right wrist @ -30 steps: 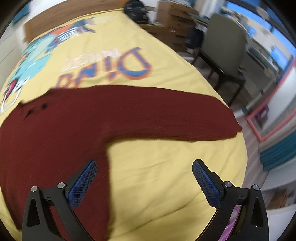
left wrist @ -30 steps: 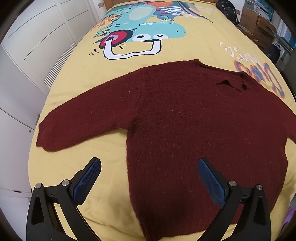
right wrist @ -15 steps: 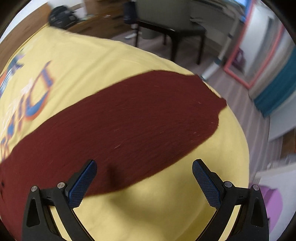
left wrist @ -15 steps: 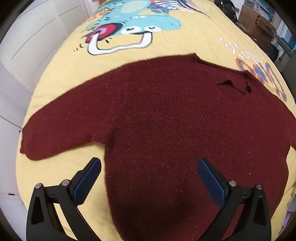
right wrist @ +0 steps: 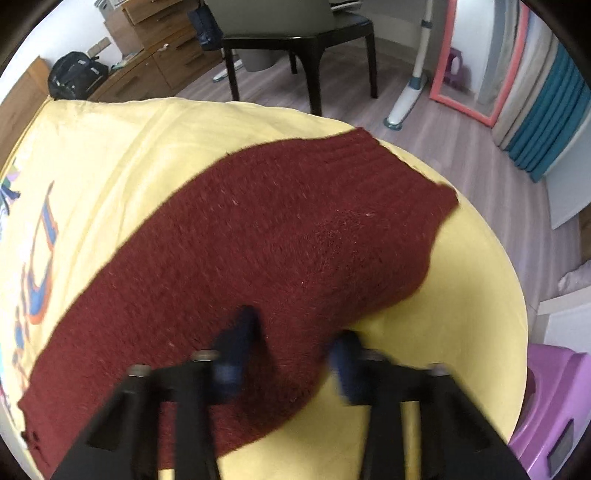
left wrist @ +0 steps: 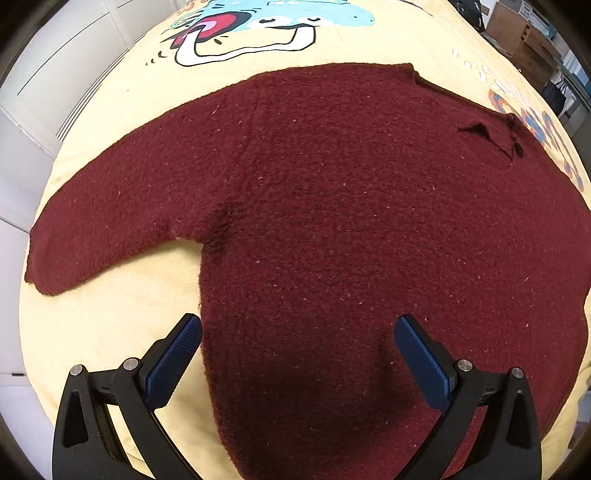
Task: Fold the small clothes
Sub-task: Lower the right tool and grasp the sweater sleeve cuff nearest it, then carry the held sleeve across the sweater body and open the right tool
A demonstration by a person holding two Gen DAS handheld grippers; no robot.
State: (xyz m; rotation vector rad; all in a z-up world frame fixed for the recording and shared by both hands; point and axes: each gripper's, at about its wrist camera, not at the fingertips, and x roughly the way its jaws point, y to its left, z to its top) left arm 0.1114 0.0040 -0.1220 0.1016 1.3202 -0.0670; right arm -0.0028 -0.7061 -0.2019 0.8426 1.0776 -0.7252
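Two grippers work over a yellow cartoon-print bedspread (left wrist: 110,321): the left gripper (left wrist: 297,332) hangs spread wide above the fuzzy maroon sweater's (left wrist: 332,221) body; the right gripper (right wrist: 291,343), blurred, straddles its ribbed-cuffed sleeve (right wrist: 277,243), jaws partly closed; grasp unclear. Beyond stands a dark chair (right wrist: 295,40).

The bed (right wrist: 110,155) carries a yellow cover (left wrist: 110,317) printed with a cartoon dinosaur (left wrist: 273,22) and orange-blue lettering (right wrist: 40,266). White panelled cabinet doors (left wrist: 55,74) stand along 1 side. The floor (right wrist: 461,147) is grey wood-effect planking. A dark table (right wrist: 295,37), wooden drawers (right wrist: 159,66), a black backpack (right wrist: 74,77), a pink-framed mirror (right wrist: 469,62) and a purple plastic stool (right wrist: 554,417) surround the bed.
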